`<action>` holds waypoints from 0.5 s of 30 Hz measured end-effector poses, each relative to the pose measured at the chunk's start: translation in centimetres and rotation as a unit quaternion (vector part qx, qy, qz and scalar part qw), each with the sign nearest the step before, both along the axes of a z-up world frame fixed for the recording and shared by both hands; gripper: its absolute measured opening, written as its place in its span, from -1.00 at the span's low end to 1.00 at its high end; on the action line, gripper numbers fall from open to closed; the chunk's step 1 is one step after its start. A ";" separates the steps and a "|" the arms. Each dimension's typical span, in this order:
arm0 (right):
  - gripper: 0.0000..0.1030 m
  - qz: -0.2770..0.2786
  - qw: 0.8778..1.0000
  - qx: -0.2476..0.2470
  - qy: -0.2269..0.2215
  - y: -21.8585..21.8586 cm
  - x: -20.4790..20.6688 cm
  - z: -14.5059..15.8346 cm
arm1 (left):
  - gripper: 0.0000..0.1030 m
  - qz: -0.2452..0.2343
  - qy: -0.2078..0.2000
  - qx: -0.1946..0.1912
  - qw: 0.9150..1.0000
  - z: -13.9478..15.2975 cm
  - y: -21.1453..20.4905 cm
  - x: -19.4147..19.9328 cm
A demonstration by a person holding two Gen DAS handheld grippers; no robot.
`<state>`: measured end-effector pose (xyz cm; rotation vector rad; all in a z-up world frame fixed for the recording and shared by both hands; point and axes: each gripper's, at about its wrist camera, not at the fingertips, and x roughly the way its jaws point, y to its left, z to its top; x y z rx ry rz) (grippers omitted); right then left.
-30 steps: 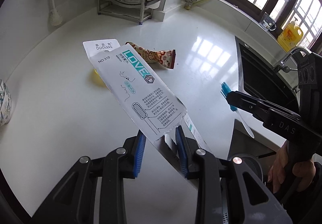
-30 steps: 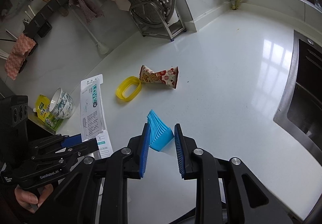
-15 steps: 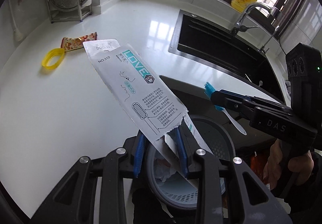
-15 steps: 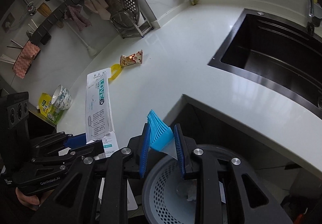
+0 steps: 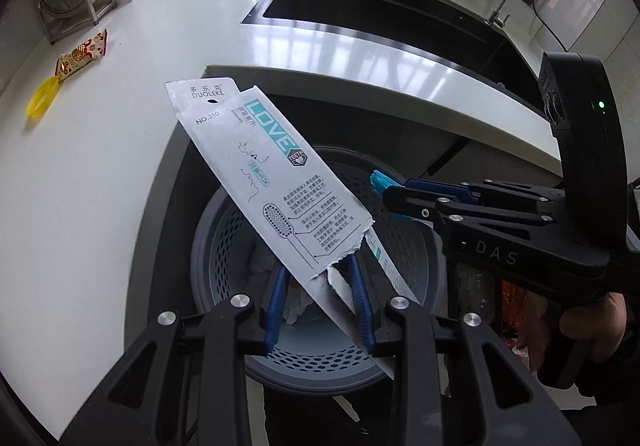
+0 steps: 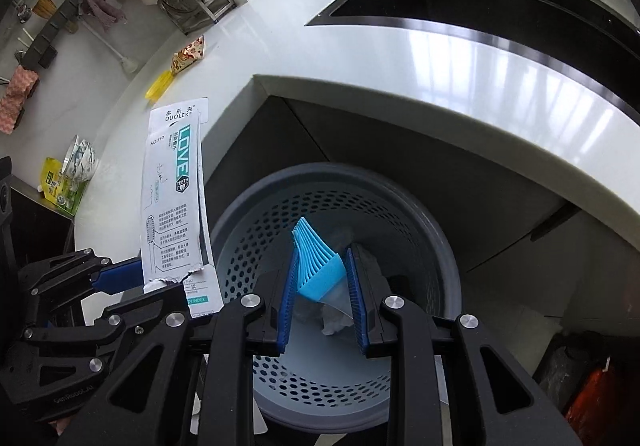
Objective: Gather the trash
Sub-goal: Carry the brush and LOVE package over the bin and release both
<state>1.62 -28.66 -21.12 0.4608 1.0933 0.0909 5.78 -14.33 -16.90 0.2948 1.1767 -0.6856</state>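
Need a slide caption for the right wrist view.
Right gripper holds a blue brush over the grey perforated bin.

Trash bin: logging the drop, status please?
Left hand-held gripper shut on toothbrush packet. Right hand-held gripper shut on blue brush. Both above the bin. Nothing in the way.

Each camera sat behind its own fingers and looked forward and down along them, close above the grey perforated bin [image 5: 224, 246] beyond the fingertips. Both views shared this bin [image 6: 432, 230], the white surface [image 5: 100, 149] farther ahead and the black sink [image 6: 500, 5]. The left view caught the right gripper [image 5: 384, 187] to the right of its fingers; the right view caught the left gripper [image 6: 120, 278] to the left.
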 end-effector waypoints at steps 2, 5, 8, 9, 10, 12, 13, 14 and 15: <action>-0.54 0.002 1.000 0.005 0.014 -0.1 0.0 -1.2 | -0.41 0.002 0.008 0.005 1.000 -0.7 -0.3 -0.5; -0.53 0.005 1.000 0.016 0.021 -0.3 0.0 -2.1 | -0.40 0.007 0.018 0.014 1.000 -1.7 -0.4 -1.0; -0.52 0.016 1.000 0.015 0.020 0.0 0.0 -2.0 | -0.38 0.017 0.017 0.027 0.999 -2.2 -0.4 -1.5; -0.50 0.020 1.000 0.015 0.020 0.1 -0.1 -1.9 | -0.36 0.021 0.016 0.028 0.999 -2.2 -0.3 -1.7; -0.48 0.022 1.000 0.014 0.018 0.1 0.0 -1.8 | -0.33 0.026 0.016 0.030 0.999 -2.2 -0.2 -1.8; -0.31 0.025 0.999 0.017 0.016 0.2 0.0 -1.5 | 0.09 0.037 0.013 0.030 0.999 -2.2 0.1 -2.0; -0.21 0.025 1.000 0.014 0.013 0.2 -0.1 -1.3 | 0.18 0.045 0.010 0.029 0.999 -2.0 0.3 -2.1; -0.17 0.024 1.000 0.011 0.011 0.1 -0.3 -1.1 | 0.23 0.050 0.009 0.026 0.998 -1.8 0.5 -2.0; -0.16 0.026 1.000 0.010 0.009 0.0 -0.4 -1.0 | 0.23 0.054 0.008 0.025 0.998 -1.7 0.9 -2.1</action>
